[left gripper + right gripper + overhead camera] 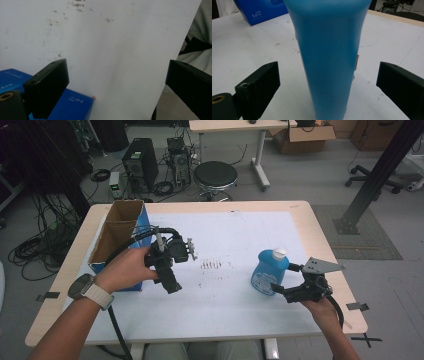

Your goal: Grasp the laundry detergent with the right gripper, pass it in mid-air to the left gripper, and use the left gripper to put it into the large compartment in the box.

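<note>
The blue bottle [269,271], upright well right of the open blue box [118,240], is straddled untouched by the spread-jawed right gripper [285,279] for grasping, while the left gripper [169,284], likewise spread, is held beside that box.

My left gripper [167,270] black and blocky with silver screws and a thick black cable looping off it, my right gripper [292,282] black under a grey three-cornered plate, brass-ringed holes beside square matte jaws, dark-faced wristwatch [84,287] on a pale strap, bare forearms.
</note>
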A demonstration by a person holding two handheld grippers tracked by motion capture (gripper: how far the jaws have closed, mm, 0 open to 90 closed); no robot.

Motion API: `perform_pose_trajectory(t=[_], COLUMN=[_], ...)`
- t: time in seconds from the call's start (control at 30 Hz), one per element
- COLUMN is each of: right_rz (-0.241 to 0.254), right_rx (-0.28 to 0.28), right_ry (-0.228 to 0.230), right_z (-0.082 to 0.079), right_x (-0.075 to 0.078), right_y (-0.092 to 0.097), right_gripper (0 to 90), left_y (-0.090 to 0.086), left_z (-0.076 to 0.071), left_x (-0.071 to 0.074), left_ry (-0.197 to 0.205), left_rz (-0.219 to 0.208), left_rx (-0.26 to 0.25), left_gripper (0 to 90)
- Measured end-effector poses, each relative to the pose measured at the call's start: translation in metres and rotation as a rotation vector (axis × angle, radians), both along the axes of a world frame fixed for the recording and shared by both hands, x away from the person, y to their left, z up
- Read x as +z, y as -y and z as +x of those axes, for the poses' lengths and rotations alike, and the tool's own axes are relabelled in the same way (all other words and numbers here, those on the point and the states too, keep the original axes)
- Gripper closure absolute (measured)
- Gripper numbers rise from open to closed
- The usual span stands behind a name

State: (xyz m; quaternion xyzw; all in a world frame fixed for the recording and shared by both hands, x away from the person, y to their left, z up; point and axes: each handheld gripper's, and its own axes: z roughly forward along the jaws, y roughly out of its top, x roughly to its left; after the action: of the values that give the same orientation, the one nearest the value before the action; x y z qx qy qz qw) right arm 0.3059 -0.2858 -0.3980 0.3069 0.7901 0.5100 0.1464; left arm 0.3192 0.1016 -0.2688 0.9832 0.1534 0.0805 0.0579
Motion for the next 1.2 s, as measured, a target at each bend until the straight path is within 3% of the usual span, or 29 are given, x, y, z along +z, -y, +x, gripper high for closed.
perform_pose_trajectory(t=[0.43, 0.63, 1.2], right_rz=[0.038, 0.029, 0.031], right_rx=[-0.001, 0.004, -0.023], right_ry=[0.004, 0.004, 0.030], right_z=[0.008, 0.011, 0.012], right_x=[-0.006, -0.008, -0.009], right_y=[-0.010, -0.016, -0.018], right_gripper=[5.5, 6.6, 21.4], left_y=[-0.002, -0.002, -0.002], left_z=[0.000, 0.000, 0.001], left_x=[0.000, 0.000, -0.001], left_ry=[0.002, 0.002, 0.001], left_rz=[0.001, 0.000, -0.003], left_rx=[0.005, 0.007, 0.006], left_gripper=[5.5, 5.5, 5.5])
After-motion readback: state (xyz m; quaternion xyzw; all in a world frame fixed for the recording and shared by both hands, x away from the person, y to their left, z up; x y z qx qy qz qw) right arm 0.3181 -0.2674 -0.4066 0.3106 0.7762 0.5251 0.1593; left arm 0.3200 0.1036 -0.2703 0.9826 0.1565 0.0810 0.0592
